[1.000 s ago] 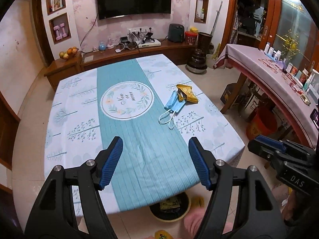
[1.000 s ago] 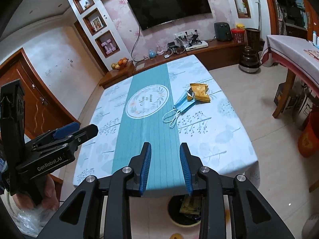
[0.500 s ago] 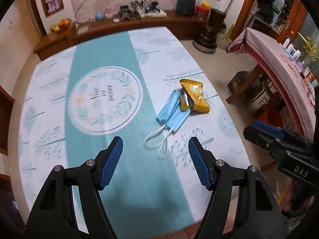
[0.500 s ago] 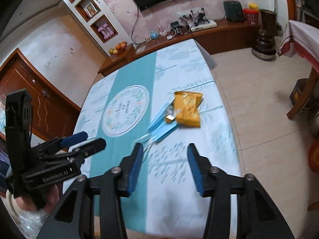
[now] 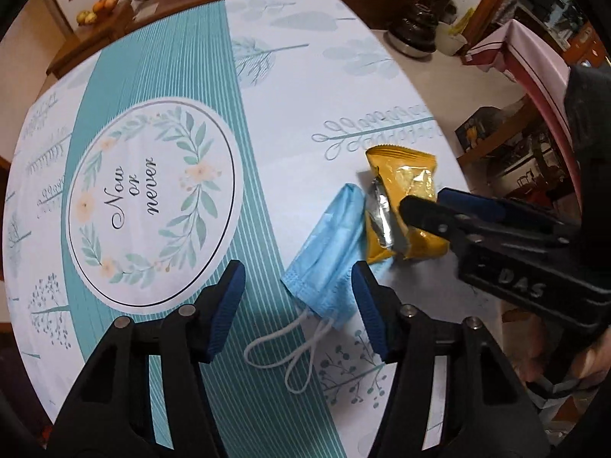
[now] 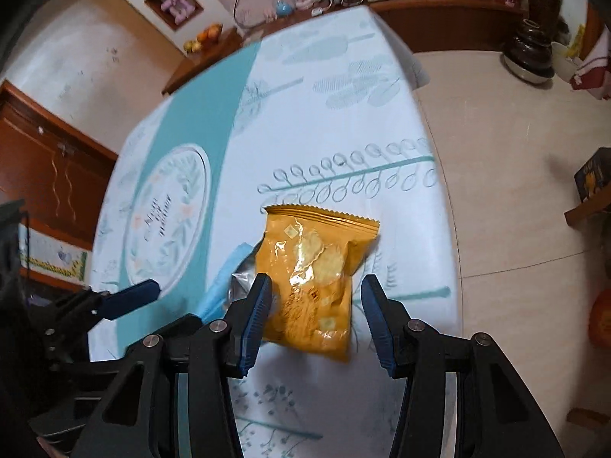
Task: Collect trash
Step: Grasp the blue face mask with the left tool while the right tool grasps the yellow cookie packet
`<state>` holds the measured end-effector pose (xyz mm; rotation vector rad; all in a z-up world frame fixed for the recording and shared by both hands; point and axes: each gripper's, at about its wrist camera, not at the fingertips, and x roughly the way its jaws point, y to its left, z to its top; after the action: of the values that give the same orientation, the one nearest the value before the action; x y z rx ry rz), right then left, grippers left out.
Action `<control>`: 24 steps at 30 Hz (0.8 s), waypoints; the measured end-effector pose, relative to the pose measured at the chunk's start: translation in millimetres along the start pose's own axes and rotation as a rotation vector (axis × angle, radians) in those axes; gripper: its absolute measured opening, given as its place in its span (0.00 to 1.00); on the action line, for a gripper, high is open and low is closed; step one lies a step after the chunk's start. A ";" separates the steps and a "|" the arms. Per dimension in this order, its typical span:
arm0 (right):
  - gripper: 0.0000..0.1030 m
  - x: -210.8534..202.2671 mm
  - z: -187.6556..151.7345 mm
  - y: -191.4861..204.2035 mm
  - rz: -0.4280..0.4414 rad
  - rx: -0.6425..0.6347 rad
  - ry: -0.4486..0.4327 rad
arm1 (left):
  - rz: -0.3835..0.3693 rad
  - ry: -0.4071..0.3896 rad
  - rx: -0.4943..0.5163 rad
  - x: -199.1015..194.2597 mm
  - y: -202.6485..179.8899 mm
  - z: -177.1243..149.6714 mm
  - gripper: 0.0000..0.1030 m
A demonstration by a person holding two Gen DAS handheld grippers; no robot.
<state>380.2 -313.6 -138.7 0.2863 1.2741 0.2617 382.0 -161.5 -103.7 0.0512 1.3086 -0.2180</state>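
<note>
Both my grippers have closed in since a second ago: right gripper [image 6: 316, 315] jaws open, straddling yellow wrapper [image 6: 319, 278] mid-frame; left gripper [image 5: 298, 301] jaws open over blue mask [image 5: 330, 255] on tabletop [image 5: 290, 87]. Grasp next.

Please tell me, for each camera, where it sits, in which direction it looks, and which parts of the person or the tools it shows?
Left wrist: sits on the left gripper, looks down at the blue mask; its open fingers, right gripper and a hand show.
Right wrist: sits on the right gripper, looks down at the yellow wrapper; its open fingers and the left gripper show.
Shared: wrapper, mask, tablecloth.
</note>
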 end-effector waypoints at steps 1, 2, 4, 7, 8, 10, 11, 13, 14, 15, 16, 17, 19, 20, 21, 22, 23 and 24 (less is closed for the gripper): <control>0.48 3.4 1.9 2.0 -0.002 -0.021 -0.010 | 0.002 0.005 -0.007 2.9 1.5 1.8 0.53; 0.48 5.7 3.0 4.6 -0.006 -0.047 -0.023 | 0.005 0.007 -0.013 2.7 3.9 0.6 0.53; 0.33 11.5 3.0 12.1 -0.045 -0.128 -0.028 | 0.006 0.017 -0.027 6.9 5.8 3.8 0.53; 0.14 16.7 2.9 15.2 -0.078 -0.199 -0.025 | 0.000 0.028 -0.038 12.0 5.9 9.0 0.53; 0.14 17.4 3.4 12.1 -0.065 -0.192 -0.017 | -0.003 0.034 -0.037 13.4 4.9 10.3 0.53; 0.09 16.9 6.1 2.6 -0.046 -0.161 -0.010 | -0.010 0.044 -0.028 17.4 1.4 13.4 0.53; 0.08 15.8 7.1 -2.8 -0.040 -0.148 -0.011 | -0.013 0.050 -0.022 19.2 -0.5 14.5 0.53; 0.08 11.9 6.5 -9.1 -0.029 -0.126 -0.014 | -0.020 0.066 -0.001 24.3 -5.5 15.7 0.53; 0.08 10.2 6.1 -13.3 -0.020 -0.113 -0.012 | -0.020 0.074 0.005 26.9 -7.5 16.0 0.53; 0.07 6.3 2.2 -14.0 -0.015 -0.107 -0.011 | -0.018 0.087 0.011 31.1 -9.4 16.7 0.53; 0.07 0.4 -2.9 -14.5 -0.009 -0.103 -0.010 | -0.013 0.102 0.016 35.7 -10.7 17.4 0.53; 0.07 -1.3 -4.5 -16.1 -0.004 -0.101 -0.011 | -0.008 0.116 0.017 39.9 -11.4 17.7 0.52; 0.07 -9.1 -12.1 -17.9 0.000 -0.097 -0.012 | -0.009 0.122 0.012 42.8 -11.4 17.5 0.45; 0.07 -10.0 -13.9 -18.3 0.002 -0.094 -0.012 | -0.013 0.121 0.013 42.8 -11.9 18.2 0.38; 0.07 -11.3 -16.2 -17.8 0.003 -0.091 -0.013 | -0.012 0.119 0.015 42.9 -12.6 18.2 0.32; 0.07 -15.8 -20.7 -19.0 0.005 -0.089 -0.014 | -0.016 0.117 0.015 42.5 -13.1 18.1 0.21; 0.07 -17.1 -23.4 -18.2 0.008 -0.085 -0.016 | -0.024 0.119 0.012 41.8 -13.2 17.7 0.14; 0.07 -18.6 -25.9 -16.8 0.011 -0.081 -0.017 | -0.026 0.114 0.011 39.9 -13.5 16.6 0.10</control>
<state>350.8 -334.1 -134.8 0.2260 1.2417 0.3192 404.9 -182.6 -136.6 0.0565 1.4223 -0.2470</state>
